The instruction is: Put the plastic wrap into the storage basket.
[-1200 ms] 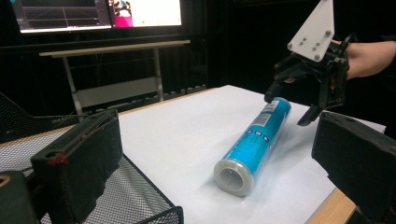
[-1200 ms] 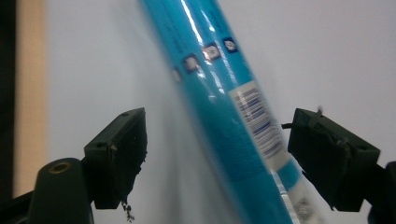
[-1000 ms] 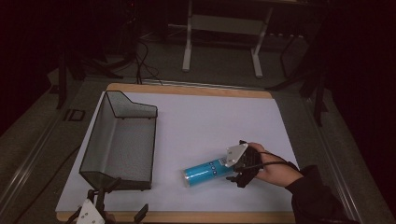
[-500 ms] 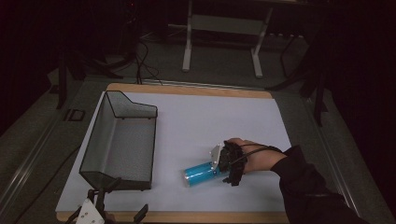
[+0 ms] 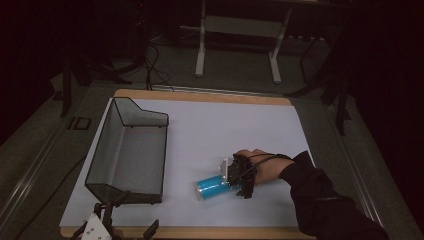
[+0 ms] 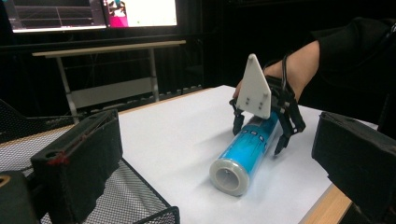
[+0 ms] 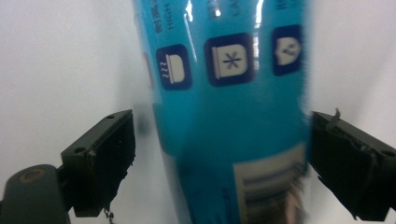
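a blue cylinder (image 5: pixel 211 187) with a pale end cap lies on its side on the white worktop (image 5: pixel 225 130), near the front edge and a little right of the middle. in the left claw view the cap end faces the camera and the far end of the tube sits under the right claw (image 6: pixel 259 133). small white icons in dark squares run along its label in the right claw view, and a barcode patch shows low on it.

the right claw (image 5: pixel 235 180) comes in from the right, held by a hand (image 5: pixel 265 165) in a dark sleeve (image 5: pixel 320 200). a pale three-cornered plate (image 6: pixel 254 88) stands on top of it. its jaws are spread, one on each side of the cylinder's far end. in the right claw view there is a clear strip of worktop between the left jaw and the tube; the right jaw sits just at the tube's edge, and whether it touches is hard to say, since the picture is blurred there.

the left claw (image 5: pixel 112 225) rests at the front left corner of the worktop, its jaws spread wide with nothing between them. it lies just in front of a black wire mesh basket (image 5: pixel 127 150), which stands along the left side of the worktop, well apart from the cylinder.
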Motion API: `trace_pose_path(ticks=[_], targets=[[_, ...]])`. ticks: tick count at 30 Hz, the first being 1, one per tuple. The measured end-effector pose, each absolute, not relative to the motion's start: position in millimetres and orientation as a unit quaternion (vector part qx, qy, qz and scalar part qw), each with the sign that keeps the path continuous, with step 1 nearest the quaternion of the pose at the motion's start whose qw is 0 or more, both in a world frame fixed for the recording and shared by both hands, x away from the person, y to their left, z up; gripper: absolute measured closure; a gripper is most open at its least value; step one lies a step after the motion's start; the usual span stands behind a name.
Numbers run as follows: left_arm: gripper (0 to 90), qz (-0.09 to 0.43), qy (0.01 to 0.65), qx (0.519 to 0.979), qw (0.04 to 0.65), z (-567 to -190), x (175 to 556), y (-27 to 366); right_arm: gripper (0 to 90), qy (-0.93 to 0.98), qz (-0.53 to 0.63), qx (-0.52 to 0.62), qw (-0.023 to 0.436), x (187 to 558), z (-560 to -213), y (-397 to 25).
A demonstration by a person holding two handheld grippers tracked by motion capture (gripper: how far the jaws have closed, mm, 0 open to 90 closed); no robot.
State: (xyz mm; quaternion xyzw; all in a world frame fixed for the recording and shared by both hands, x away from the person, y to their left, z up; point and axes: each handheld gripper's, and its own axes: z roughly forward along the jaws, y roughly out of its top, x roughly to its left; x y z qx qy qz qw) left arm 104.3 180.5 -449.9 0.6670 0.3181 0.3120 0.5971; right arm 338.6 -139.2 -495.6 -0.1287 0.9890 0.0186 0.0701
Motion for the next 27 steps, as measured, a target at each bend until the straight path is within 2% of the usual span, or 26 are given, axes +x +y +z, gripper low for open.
trace_pose_path(ticks=[2,10,15,16,17,18,27], targets=[[2.1,0.312,0.318,0.667,0.597,-450.0,104.3,180.4,9.6,0.988,0.007,-0.137,0.071,337.3,-506.0,-140.3],[2.1,0.311,0.318,0.669,0.595,-450.7,105.0,179.2,10.3,0.992,0.012,-0.112,0.05,342.6,-506.9,-141.9],[2.1,0.311,0.32,0.671,0.593,-451.0,105.9,179.0,18.6,0.993,0.005,-0.113,0.04,342.6,-505.1,-139.9],[2.1,0.311,0.32,0.671,0.592,-451.0,105.9,178.8,24.0,0.994,0.002,-0.109,0.033,342.3,-504.6,-139.5],[2.1,0.311,0.32,0.671,0.592,-451.0,105.9,178.8,24.0,0.994,0.002,-0.109,0.033,342.3,-504.6,-139.5],[2.1,0.31,0.321,0.672,0.591,-451.3,105.8,178.5,29.0,0.991,-0.004,-0.128,0.041,335.7,-502.0,-138.3],[2.1,0.313,0.32,0.671,0.591,-451.0,105.9,178.8,30.6,0.992,-0.017,-0.108,0.069,326.1,-500.1,-138.2]])
